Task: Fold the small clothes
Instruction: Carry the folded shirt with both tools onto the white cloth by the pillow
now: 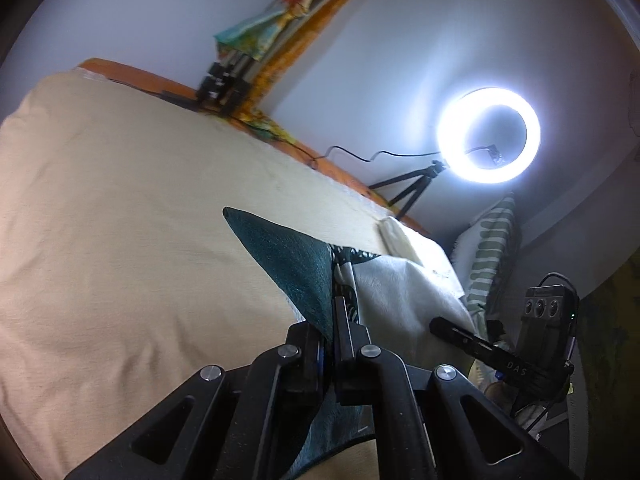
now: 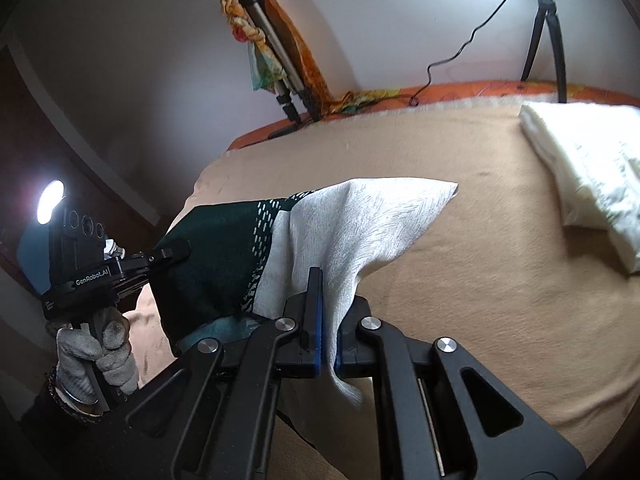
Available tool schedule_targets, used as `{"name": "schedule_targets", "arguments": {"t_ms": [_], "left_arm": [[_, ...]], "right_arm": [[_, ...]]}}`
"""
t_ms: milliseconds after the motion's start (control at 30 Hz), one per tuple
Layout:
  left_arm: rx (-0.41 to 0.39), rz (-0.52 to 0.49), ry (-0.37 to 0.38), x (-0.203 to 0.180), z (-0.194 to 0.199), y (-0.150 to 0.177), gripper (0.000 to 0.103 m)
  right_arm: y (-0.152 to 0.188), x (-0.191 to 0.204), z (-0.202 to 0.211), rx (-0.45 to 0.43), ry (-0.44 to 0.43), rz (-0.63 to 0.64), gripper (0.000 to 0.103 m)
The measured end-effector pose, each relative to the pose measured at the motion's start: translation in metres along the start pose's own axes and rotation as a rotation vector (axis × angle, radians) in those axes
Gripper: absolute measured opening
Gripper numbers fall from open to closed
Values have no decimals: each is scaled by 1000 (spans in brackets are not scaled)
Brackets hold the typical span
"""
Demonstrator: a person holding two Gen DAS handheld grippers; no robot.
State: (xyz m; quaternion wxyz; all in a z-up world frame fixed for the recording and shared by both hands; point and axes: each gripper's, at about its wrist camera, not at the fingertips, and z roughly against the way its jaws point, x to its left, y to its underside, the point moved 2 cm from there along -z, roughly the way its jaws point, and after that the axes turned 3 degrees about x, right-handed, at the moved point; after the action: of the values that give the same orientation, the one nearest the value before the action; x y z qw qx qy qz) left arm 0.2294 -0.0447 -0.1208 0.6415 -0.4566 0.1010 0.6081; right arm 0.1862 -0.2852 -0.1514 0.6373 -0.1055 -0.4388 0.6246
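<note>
A bed [image 2: 480,240] under a tan blanket fills both views, with a pale wall behind it and an orange edge along the far side. In the left wrist view, from left to right: a folded tripod draped in patterned cloth [image 1: 248,56] leans at the upper middle, a lit ring light [image 1: 489,134] glows at the right on its small stand, and a striped pillow [image 1: 492,256] sits below it. The left gripper [image 1: 331,322] has its jaws clamped on the dark green end of the small cloth [image 1: 296,268], whose corner points to the upper left of the frame; the white half trails off to the right toward the other tool. In the right wrist view, the gloved left hand [image 2: 96,356] holds its tool at the lower left, biting the green edge, and the cloth spans rightward to the right gripper [image 2: 328,316], whose jaws are pinched on the white half, its free corner pointing to the upper right. So the cloth's long axis runs from one grip to the other, off the blanket, each hand at its own end. A folded white cloth [image 2: 592,176] lies well apart at the far right; the blanket between looks free for laying the piece down.
</note>
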Motion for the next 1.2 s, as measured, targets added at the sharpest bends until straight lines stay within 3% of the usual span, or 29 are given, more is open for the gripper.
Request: {"name": "schedule_targets", "arguments": {"t_ms": [233,767,1000,1200], "left_arm": [[27,-65,39,-44,-43,-11,0],[71,-153,137,-160,-190,-48,0],[53,-202,118,-205,-252,-66,0],[45,-191,88,-218,-297,-73,0]], "right_arm": [[-19,-33,44,-59,84,35,5],[-64,-171,124,-134,299,13,5],[-93,-236,140,-155,389,19,5],[-114,-284,139,-169,419,15,5]]}}
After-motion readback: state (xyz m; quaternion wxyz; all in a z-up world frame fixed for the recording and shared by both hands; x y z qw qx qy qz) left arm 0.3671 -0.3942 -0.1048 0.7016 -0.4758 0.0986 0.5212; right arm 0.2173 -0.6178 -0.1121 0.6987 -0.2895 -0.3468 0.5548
